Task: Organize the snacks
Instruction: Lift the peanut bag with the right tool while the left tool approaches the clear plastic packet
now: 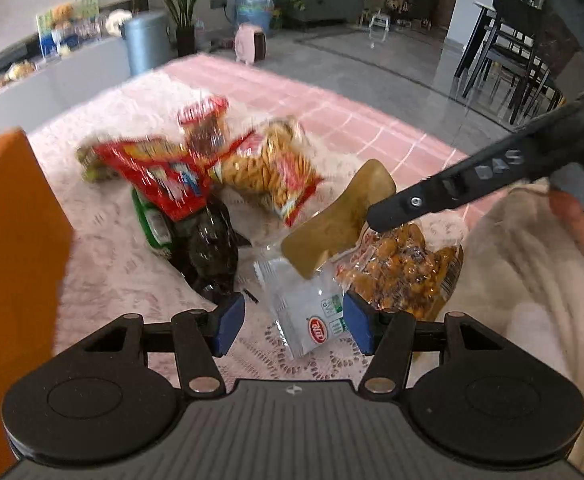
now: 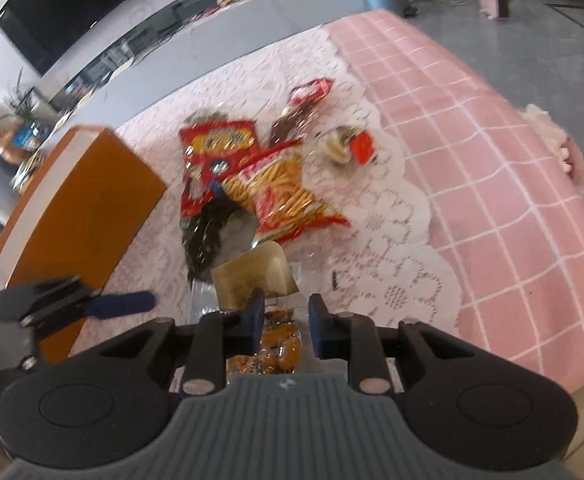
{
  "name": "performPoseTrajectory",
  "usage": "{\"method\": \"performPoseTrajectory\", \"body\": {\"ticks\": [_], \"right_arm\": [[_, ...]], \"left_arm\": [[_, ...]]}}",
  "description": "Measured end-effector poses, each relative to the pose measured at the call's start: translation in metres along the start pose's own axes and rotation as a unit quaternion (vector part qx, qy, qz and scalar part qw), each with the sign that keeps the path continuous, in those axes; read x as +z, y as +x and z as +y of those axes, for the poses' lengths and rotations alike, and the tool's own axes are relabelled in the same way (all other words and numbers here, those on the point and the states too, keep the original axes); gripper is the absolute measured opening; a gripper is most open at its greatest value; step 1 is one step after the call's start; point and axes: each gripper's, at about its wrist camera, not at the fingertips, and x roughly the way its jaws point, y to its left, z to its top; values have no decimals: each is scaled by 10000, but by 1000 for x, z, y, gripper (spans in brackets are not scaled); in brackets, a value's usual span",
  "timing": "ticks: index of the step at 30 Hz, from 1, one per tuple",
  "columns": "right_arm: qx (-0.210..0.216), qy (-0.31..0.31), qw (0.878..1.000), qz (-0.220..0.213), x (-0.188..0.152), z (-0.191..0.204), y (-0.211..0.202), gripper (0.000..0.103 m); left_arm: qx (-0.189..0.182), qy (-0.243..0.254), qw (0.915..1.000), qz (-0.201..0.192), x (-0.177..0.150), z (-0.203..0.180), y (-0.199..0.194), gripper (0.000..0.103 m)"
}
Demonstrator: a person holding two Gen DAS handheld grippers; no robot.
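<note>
Left wrist view: left gripper (image 1: 294, 326) spread wide, blue pads empty, hovering low over the lace cloth (image 1: 132, 272). Between the pads lies a clear white packet (image 1: 308, 312) with a red logo. Beside it an olive-gold pouch (image 1: 340, 220), a bag of brown nuts (image 1: 408, 272), a dark bag (image 1: 208, 248), a red bag (image 1: 164, 176) and a stick-snack bag (image 1: 268, 168), all in one loose pile. Orange box (image 1: 8, 260) stands at left. The right gripper's finger (image 1: 452, 188) reaches in above the nut bag.

Right wrist view: right gripper (image 2: 285, 324) parted, pads either side of the nut bag (image 2: 276, 352) but not visibly pressing it. Gold pouch (image 2: 252, 280) just ahead; stick-snack bag (image 2: 288, 196) and red bag (image 2: 216, 152) further out. Orange box (image 2: 84, 208) at left, left gripper's blue pad (image 2: 120, 304) near it. Pink checked cloth (image 2: 492, 184) at right.
</note>
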Motion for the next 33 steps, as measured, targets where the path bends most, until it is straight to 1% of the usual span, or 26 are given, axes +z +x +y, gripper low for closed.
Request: {"method": "performPoseTrajectory", "body": {"ticks": [2,3,4,6,7,9,11,12,13,15,16,18,19,20,22,23,24,26,29,31,33], "right_arm": [[73,-114,9998,135,0,2,5,27],[131,-151,9996,178,-1,2,6,35],[181,-195,9994,208,-1,2,7,39],[289,-208,9987,364,0,1,11,54],[326,-198,9982,456,0,2,14,57],[435,-205,9973,556,3,1,19,66],[509,-258,9964,631,4,3,22,72],[479,-300,9962,668,4,6,24,74],[378,-353,9962,699,4,9,25,74],[-94,-581,9955,739,1,19,26,72],[-358,-593,9953,682,0,23,25,72],[-579,-467,9960,501,-2,22,17,69],[-638,-365,9961,490,-3,21,15,69],[-663,-213,9959,575,-3,20,14,69],[-678,-37,9941,846,-8,24,17,75],[-763,-114,9932,871,-10,30,19,83],[-922,-293,9918,837,-13,39,21,85],[-1153,-405,9888,859,-16,51,26,86],[-1194,-496,9863,1022,-20,61,37,87],[-1468,-659,9812,1063,-25,68,46,79],[-1673,-724,9781,1004,-27,72,49,77]], "left_arm": [[-22,-129,9999,98,-2,4,9,68],[-141,-241,9996,94,-3,7,11,68],[-251,-403,9988,113,-3,11,12,68],[-393,-667,9969,116,-5,17,16,68],[-457,-771,9959,108,-6,19,17,68],[-546,-948,9939,113,-7,23,18,68],[-586,-1042,9928,103,-7,24,17,68],[-563,-1050,9928,94,-7,23,16,68],[-445,-1006,9939,124,-6,20,16,66],[-207,-769,9967,142,-5,12,13,64],[-167,-658,9976,147,-5,9,11,64],[-78,-546,9983,183,-7,5,4,64],[8,-547,9984,170,-9,5,-3,64],[95,-562,9983,152,-10,5,-8,64],[312,-598,9977,100,-14,6,-20,64],[388,-587,9975,78,-15,6,-24,64],[491,-569,9971,71,-17,7,-28,64],[724,-531,9959,97,-17,7,-32,64],[999,-470,9939,38,-20,9,-40,64],[1031,-498,9934,-37,-21,10,-45,64],[1008,-523,9935,-114,-23,11,-52,64]]}}
